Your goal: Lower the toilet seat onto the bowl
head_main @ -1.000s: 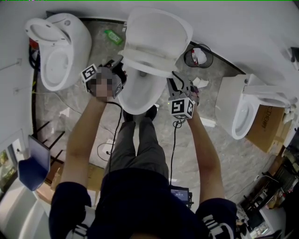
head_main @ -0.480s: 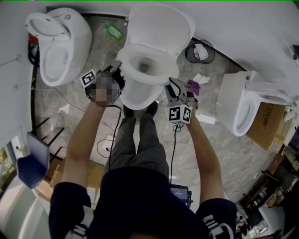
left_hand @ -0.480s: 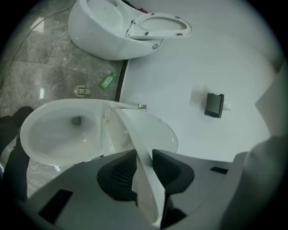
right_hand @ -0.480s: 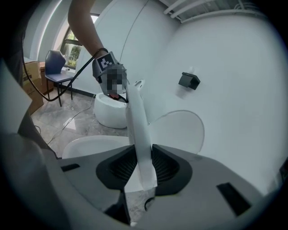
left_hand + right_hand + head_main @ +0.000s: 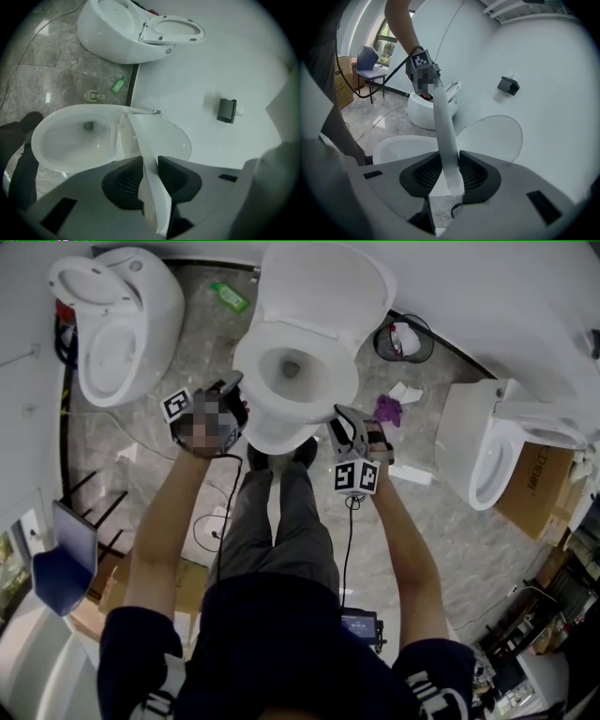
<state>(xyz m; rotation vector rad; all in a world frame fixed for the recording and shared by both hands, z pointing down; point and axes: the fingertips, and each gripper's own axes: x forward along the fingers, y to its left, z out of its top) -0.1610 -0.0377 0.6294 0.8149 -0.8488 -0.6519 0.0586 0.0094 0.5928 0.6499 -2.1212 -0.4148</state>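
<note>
Pinching toilet seat (image 5: 251, 357) from both sides.
Left gripper (image 5: 151, 176) jaws just closing further, right gripper (image 5: 450, 176) jaws just easing open, both clamp its edge; seat seemingly tilted above bowl (image 5: 70, 140).

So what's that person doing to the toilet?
A person holds a gripper in each hand and uses both to bring the toilet seat down onto the bowl. The left gripper and the right gripper each pinch one side of the seat. The left jaws have just been closing on it and the right jaws opening a little, with the seat between both pairs. The seat is tilted, not yet flat on the bowl. The lid stands up against the wall.
</note>
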